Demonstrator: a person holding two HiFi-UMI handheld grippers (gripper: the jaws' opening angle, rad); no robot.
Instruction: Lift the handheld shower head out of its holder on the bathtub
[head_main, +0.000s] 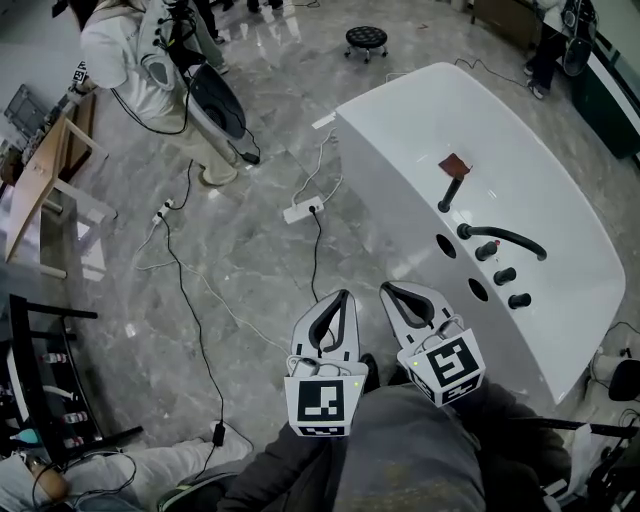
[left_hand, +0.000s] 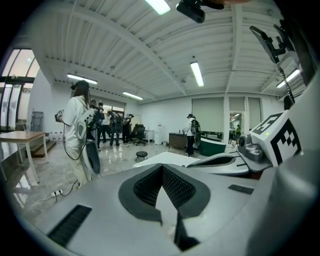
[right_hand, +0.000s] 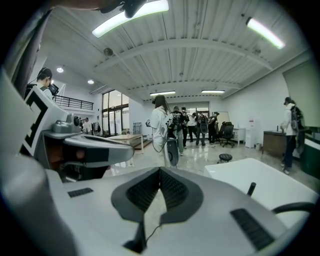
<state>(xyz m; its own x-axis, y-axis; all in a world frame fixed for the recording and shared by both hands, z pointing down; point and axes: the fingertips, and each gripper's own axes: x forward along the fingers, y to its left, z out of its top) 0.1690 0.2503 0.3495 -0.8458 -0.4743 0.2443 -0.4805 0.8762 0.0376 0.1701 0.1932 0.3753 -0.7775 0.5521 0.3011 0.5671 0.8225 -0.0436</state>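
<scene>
Presently, both grippers are held side by side low in the head view, over the grey marble-patterned floor (head_main: 230, 270) and short of the white, smooth-sided bathtub (head_main: 390, 150).

Left gripper (head_main: 345, 294) (left_hand: 162, 168): the jaws are closed, with the ribbed black pads meeting at the tip. Nothing is held between them.

Right gripper (head_main: 387, 289) (right_hand: 160, 170): the jaws are likewise closed tip to tip and hold nothing. It is the nearer of the two to the tub wall but does not touch it.

The black, curved handheld shower head (head_main: 508, 238) (right_hand: 296, 206) lies on the flat deck of the bathtub. Its thick end is seated at a fitting in that deck and its slim end reaches out towards the tub's far side. It is well apart from both grippers. Whether the fitting is the holder proper cannot be confirmed at this size.

An upright black spout (head_main: 451, 188) (right_hand: 251, 188) stands just beyond the shower head. Three round black knobs (head_main: 505, 275) are ranged on its near side.

Elsewhere on the floor:
- A white power strip (head_main: 303, 209) with black cables lies left of the tub.
- A person in pale clothing (head_main: 130, 50) stands at upper left.
- A round black stool (head_main: 366, 39) is beyond the tub.
</scene>
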